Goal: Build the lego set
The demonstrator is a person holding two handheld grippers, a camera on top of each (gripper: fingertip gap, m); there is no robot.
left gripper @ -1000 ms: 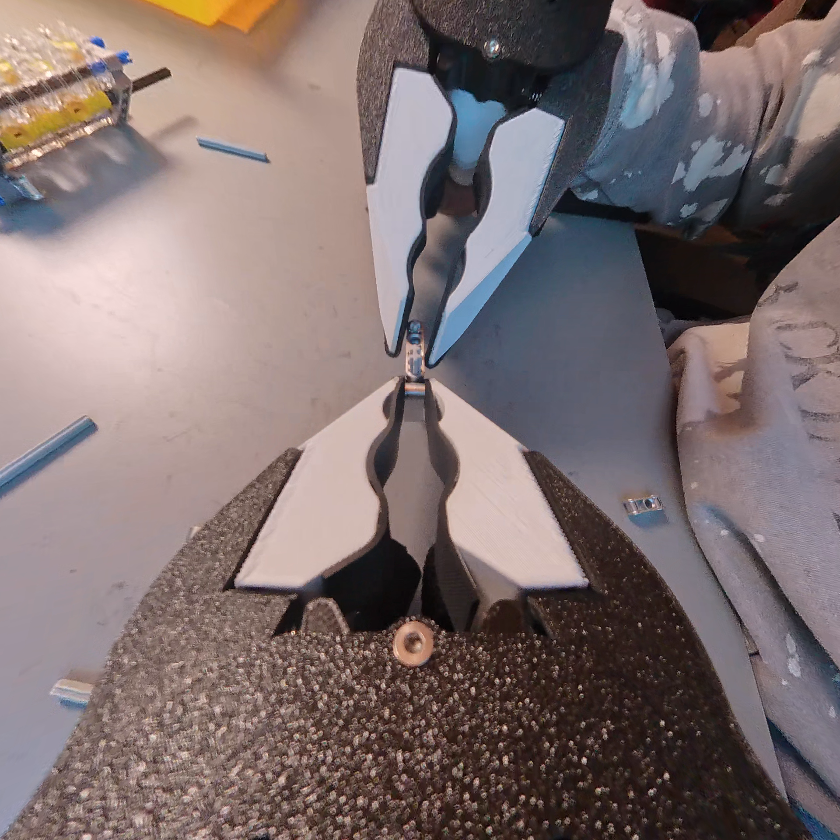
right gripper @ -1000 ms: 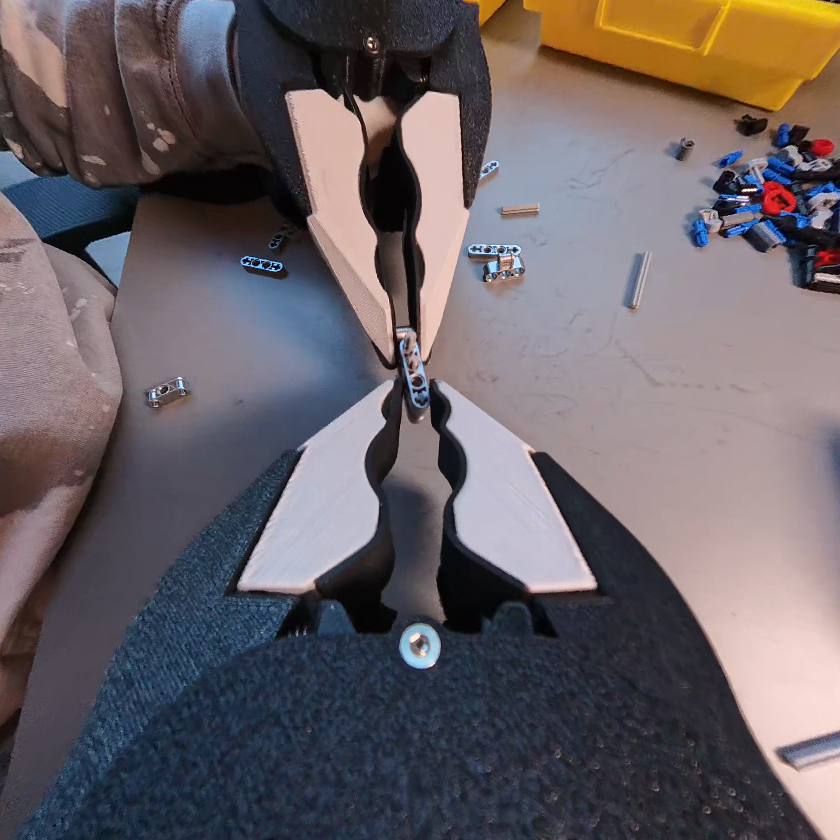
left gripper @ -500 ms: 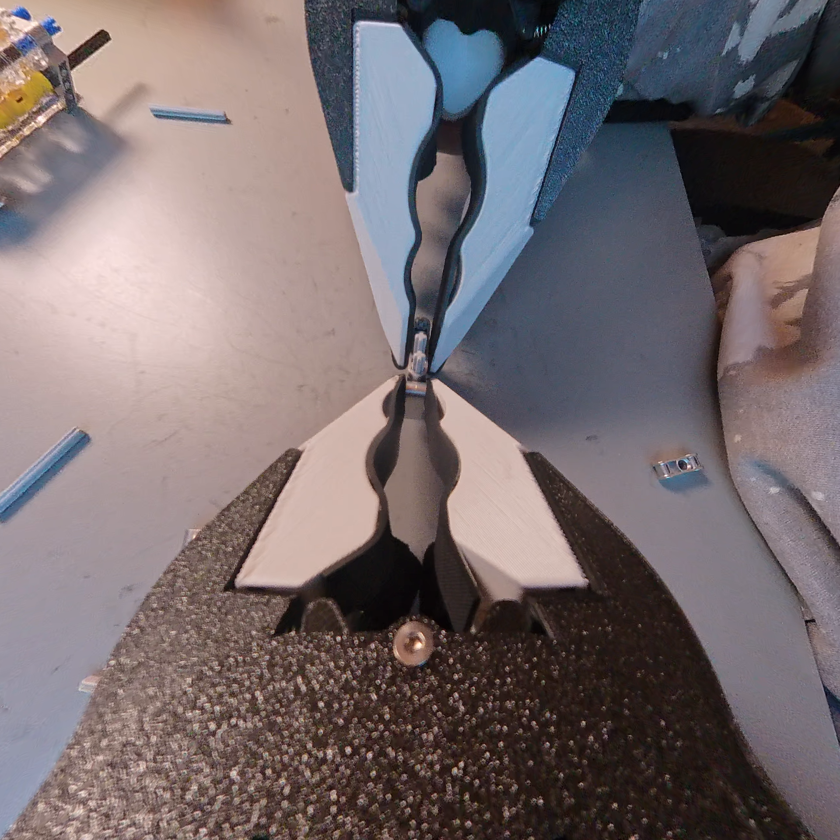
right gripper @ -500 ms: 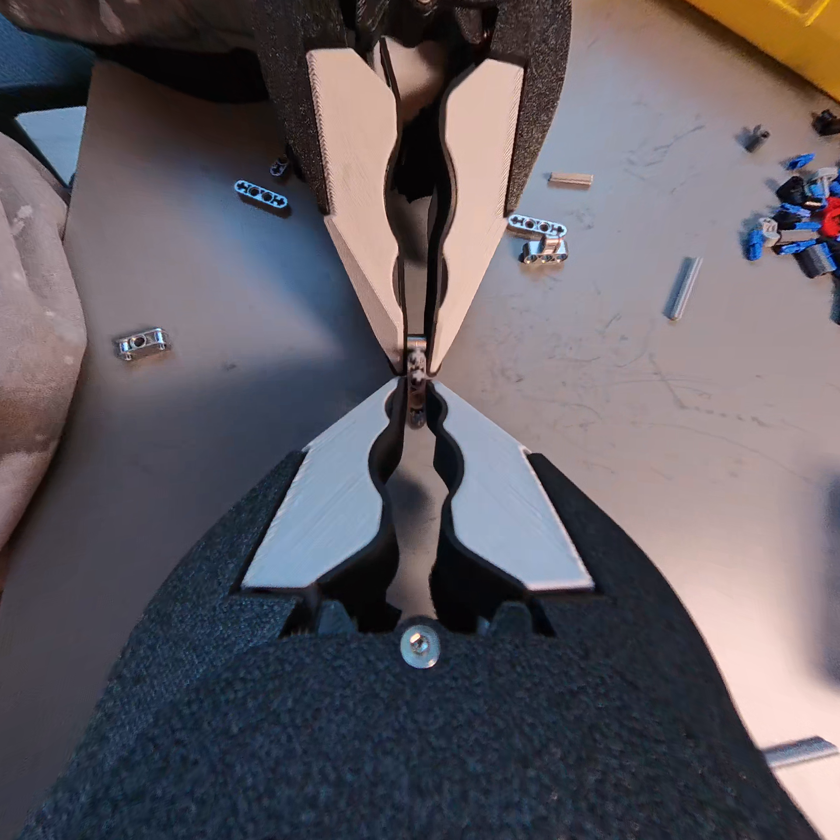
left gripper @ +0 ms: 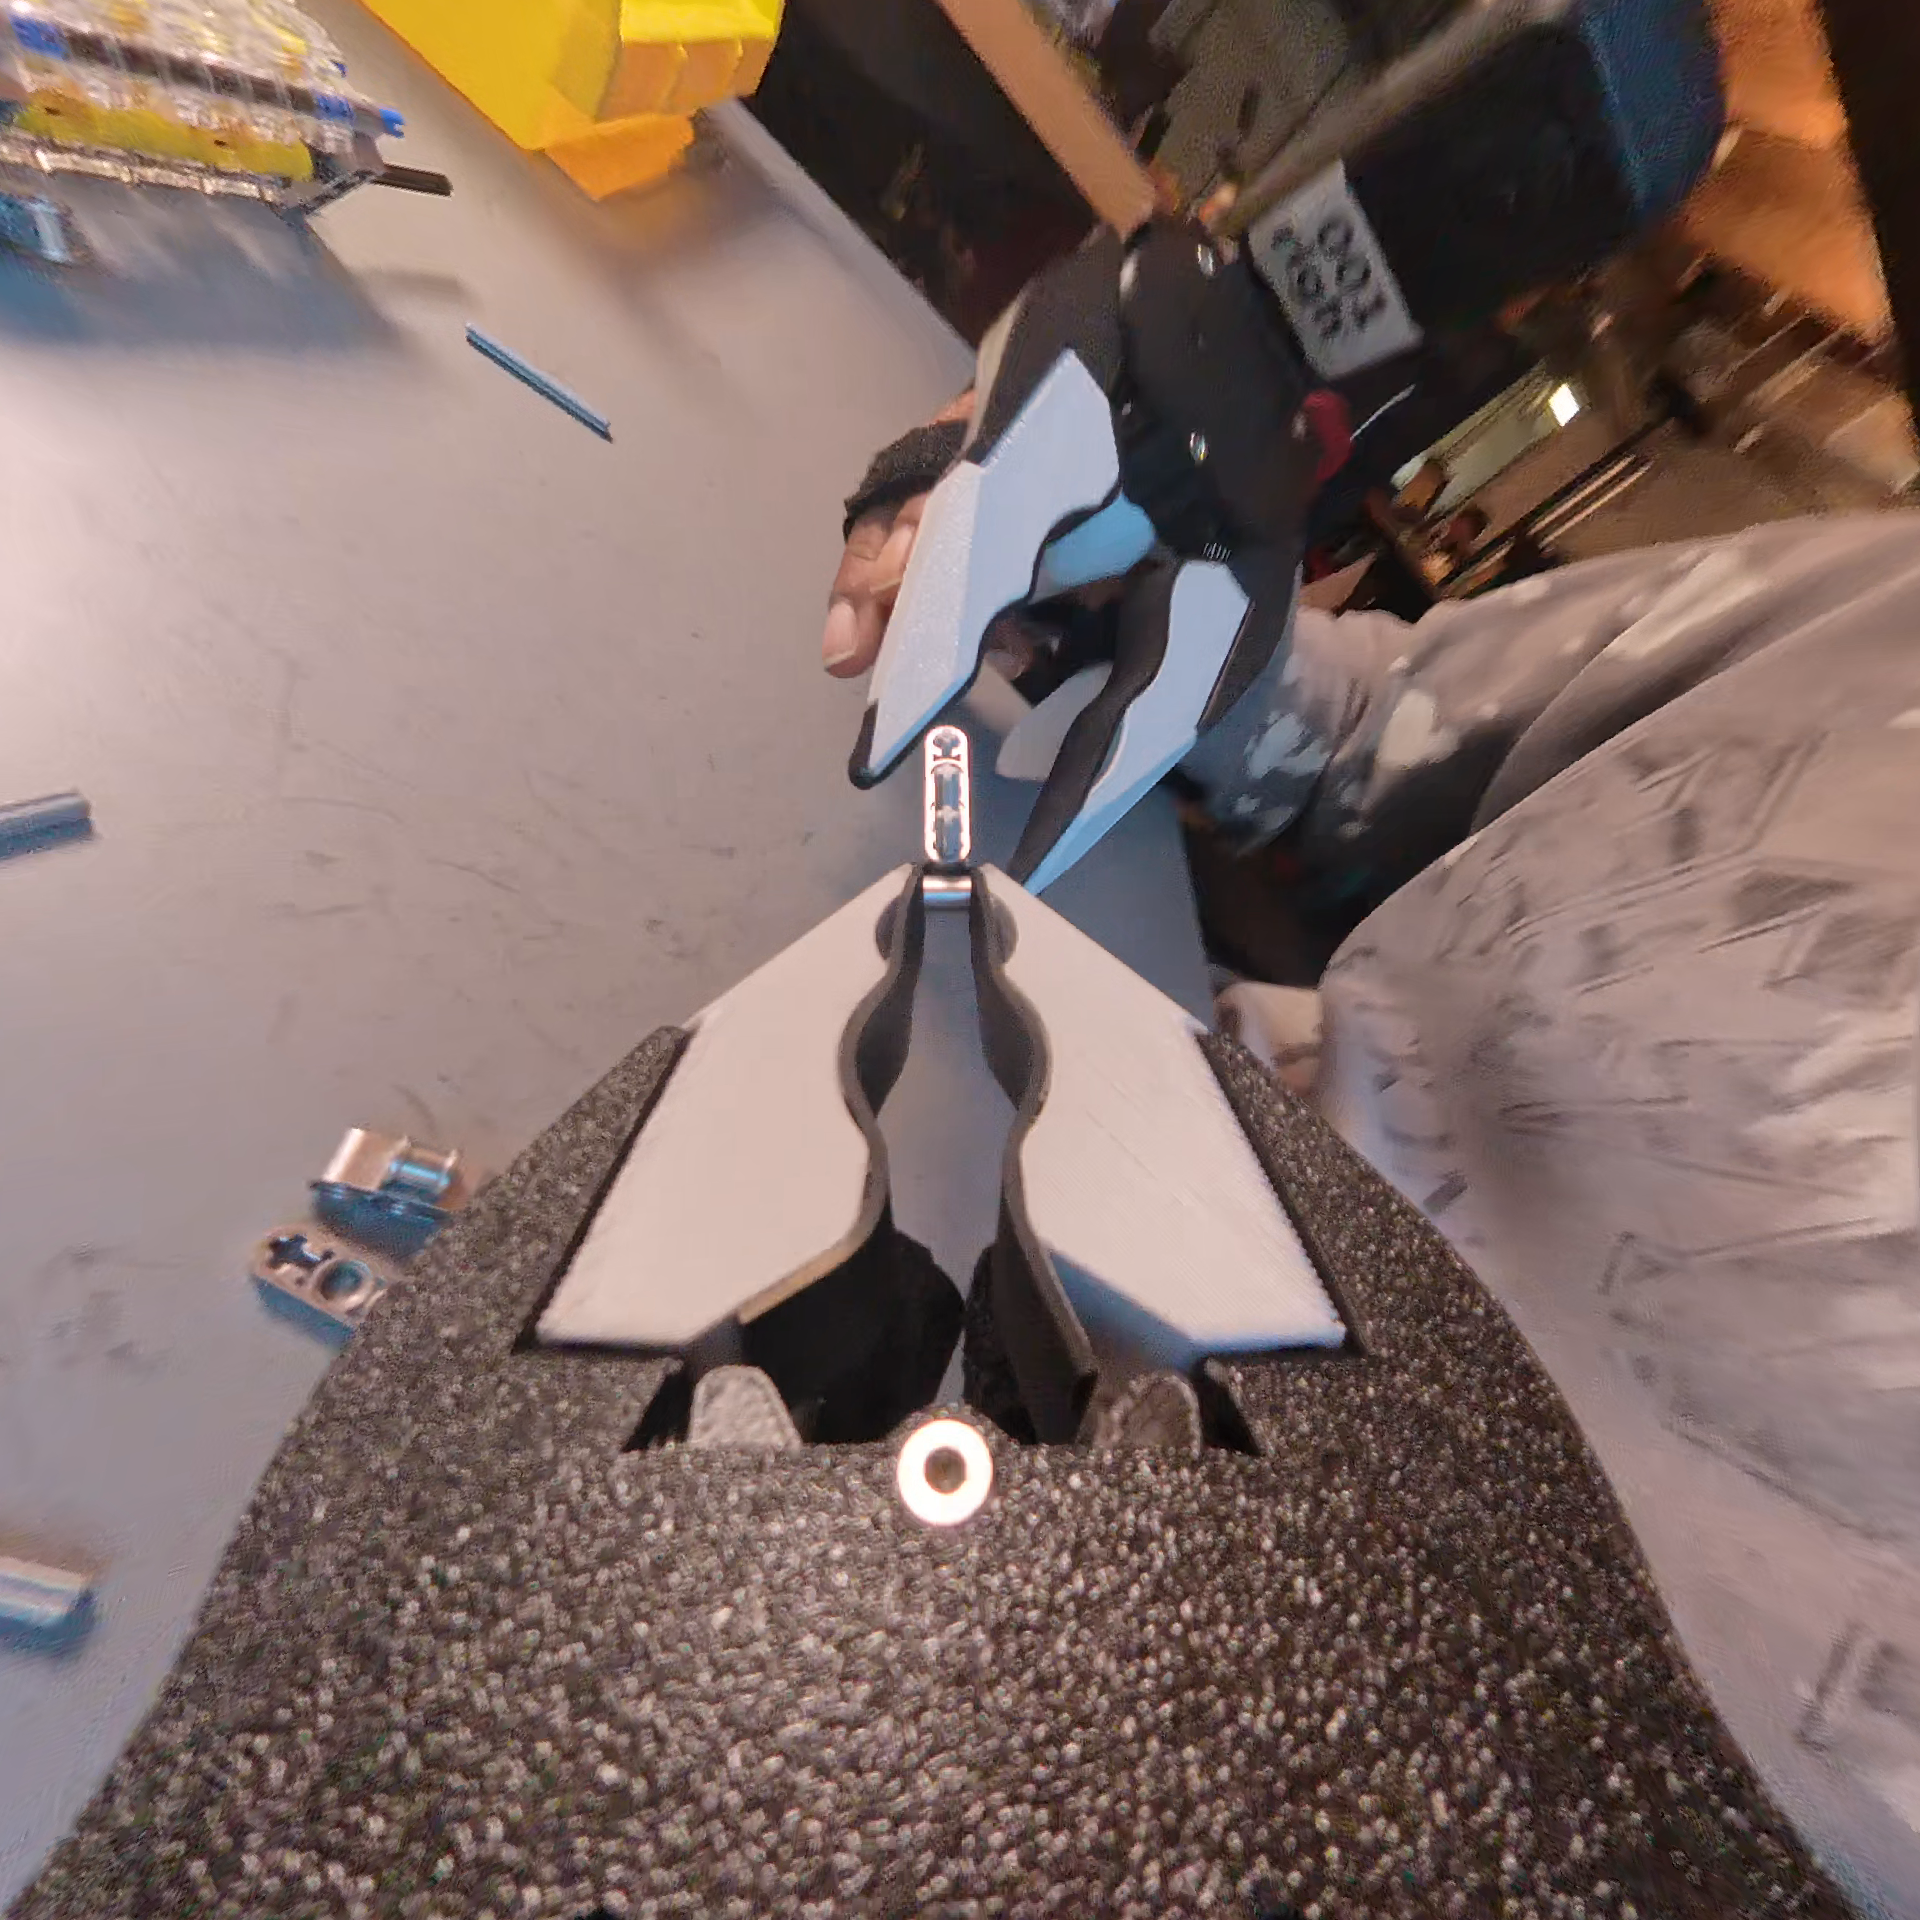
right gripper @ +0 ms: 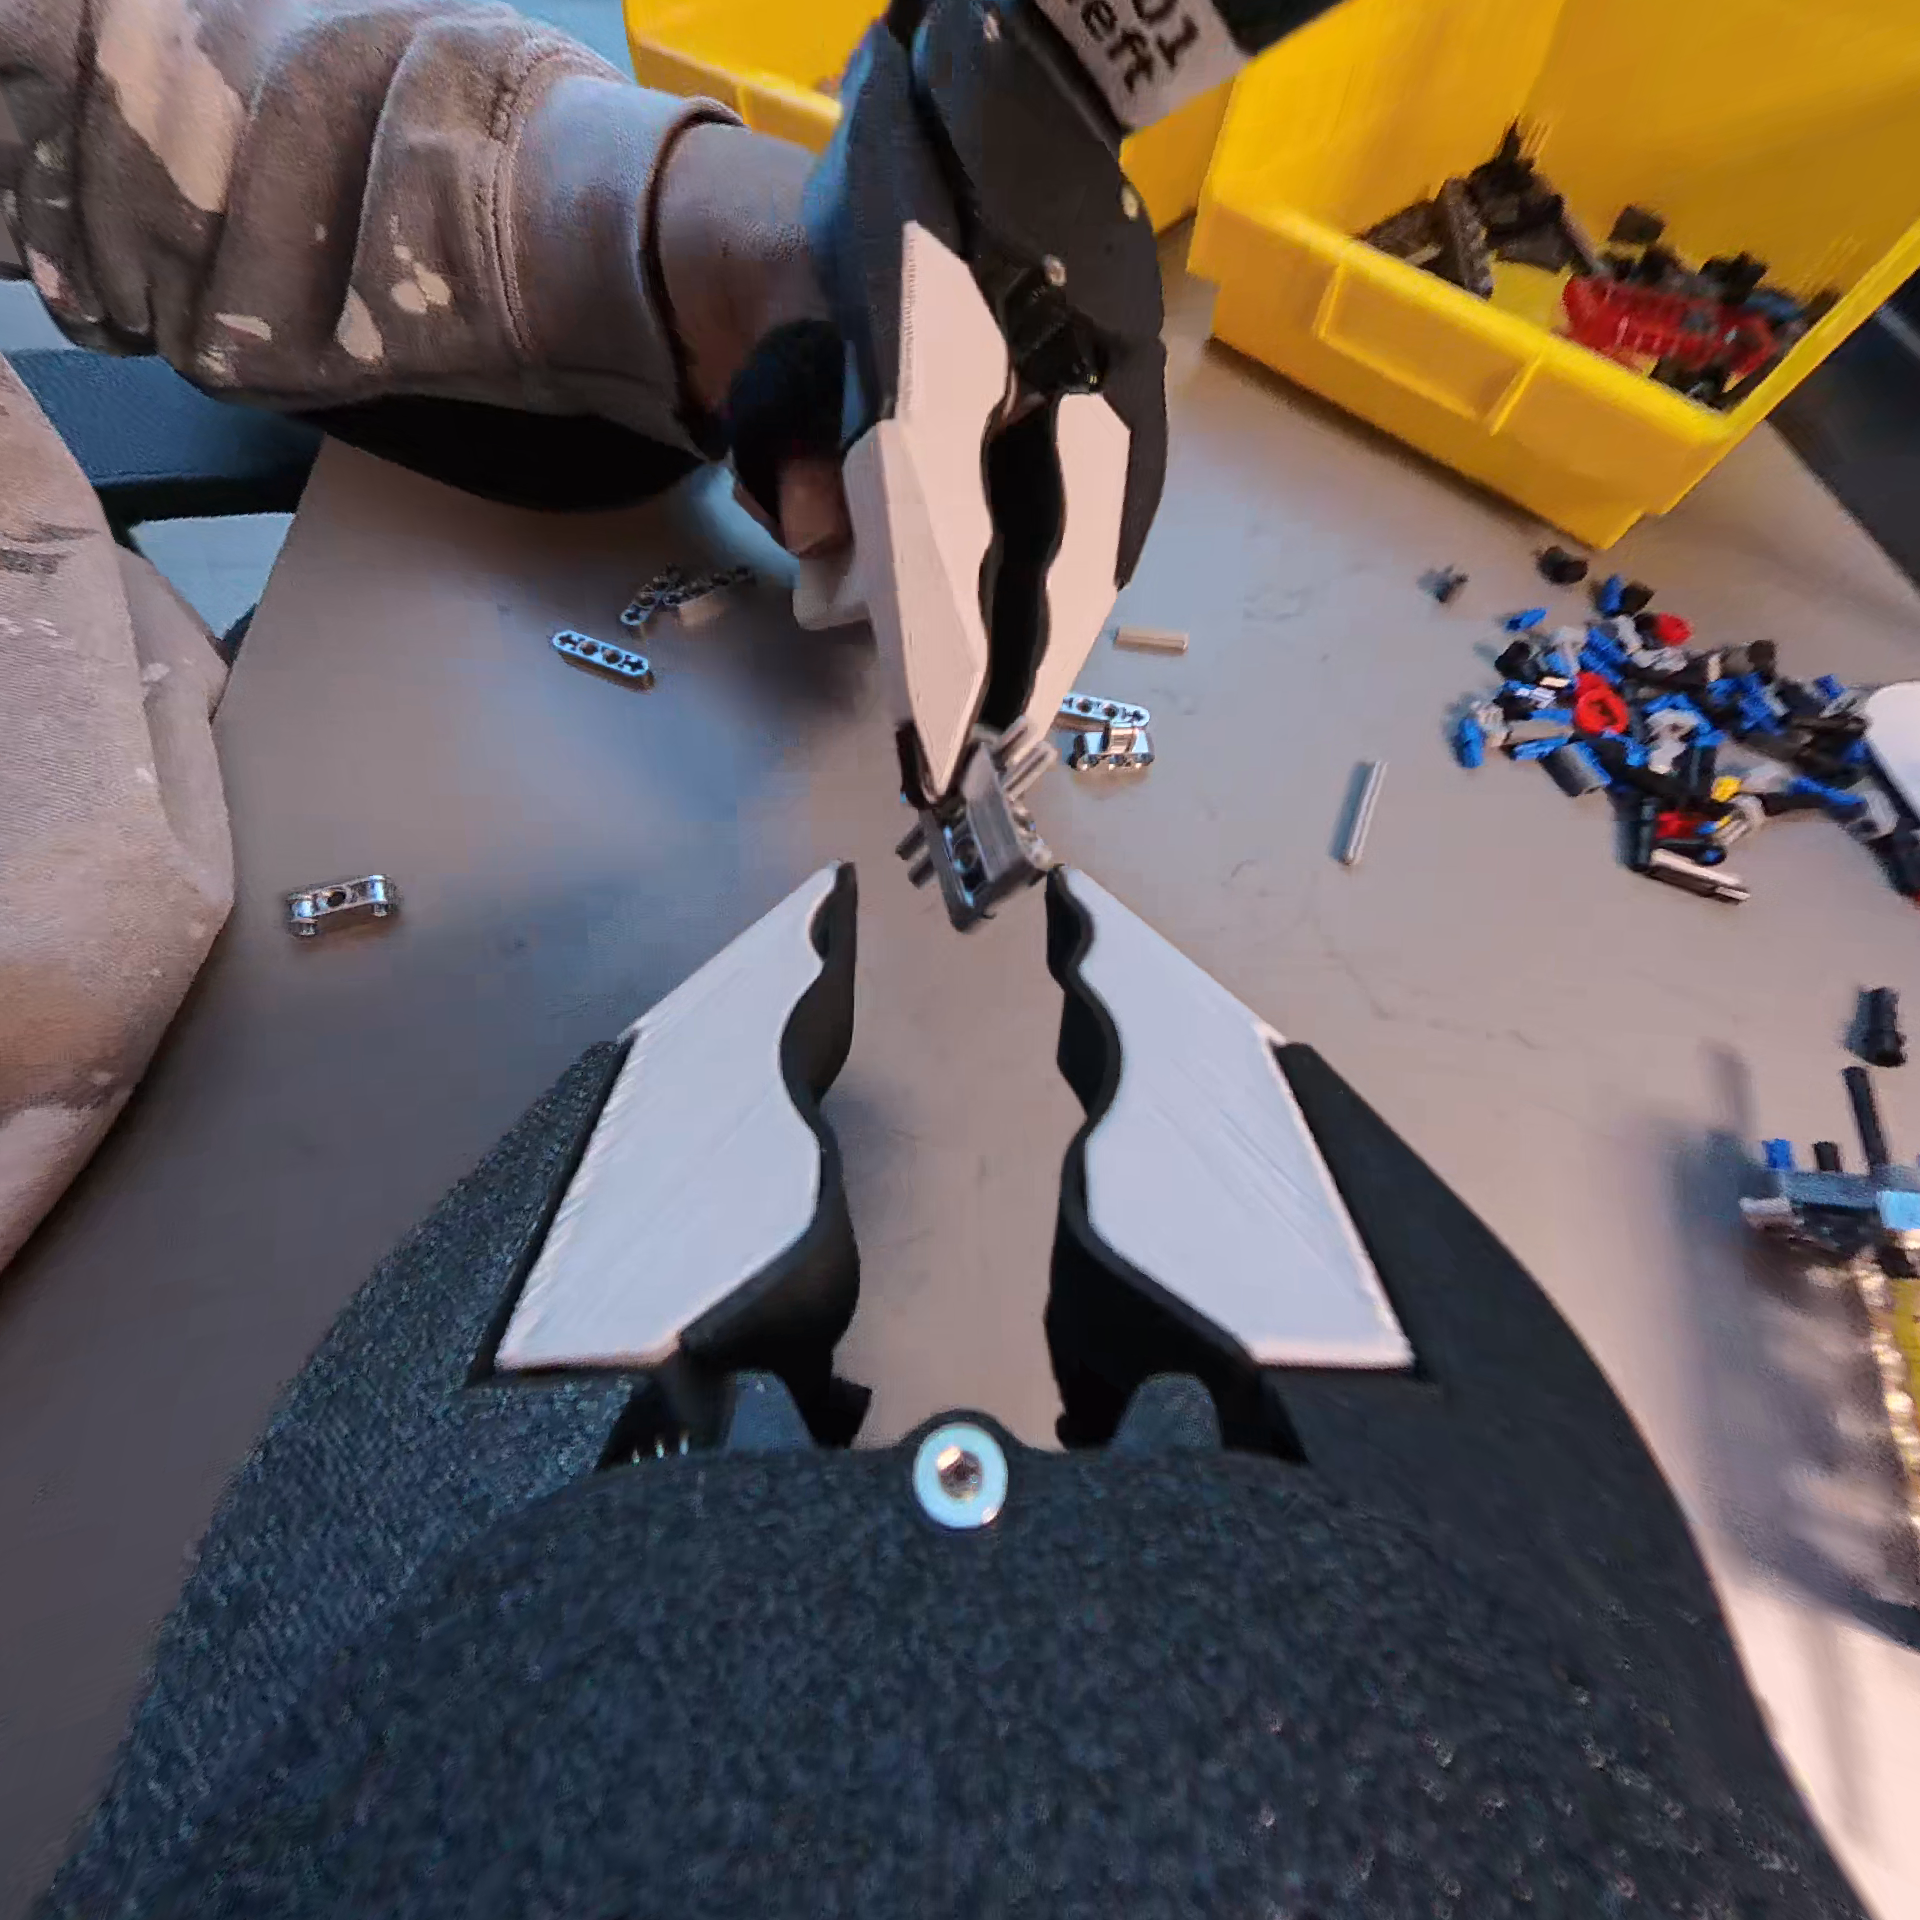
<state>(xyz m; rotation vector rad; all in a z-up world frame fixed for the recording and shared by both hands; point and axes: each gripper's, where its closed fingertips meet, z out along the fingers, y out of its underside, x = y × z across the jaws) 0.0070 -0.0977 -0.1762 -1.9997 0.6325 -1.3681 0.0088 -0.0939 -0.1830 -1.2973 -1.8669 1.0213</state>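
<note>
Parts pile (right gripper: pixel 1683 727) on table (right gripper: pixel 1351 987), bin (right gripper: pixel 1455 343) behind

right tongs (right gripper: pixel 951 883) now spread, off grey part (right gripper: pixel 982 847), left tongs (left gripper: pixel 945 883) keeping it

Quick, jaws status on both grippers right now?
Left gripper: shut on the small grey beam assembly.
Right gripper: open, holding nothing, jaws on either side of that assembly.
</note>
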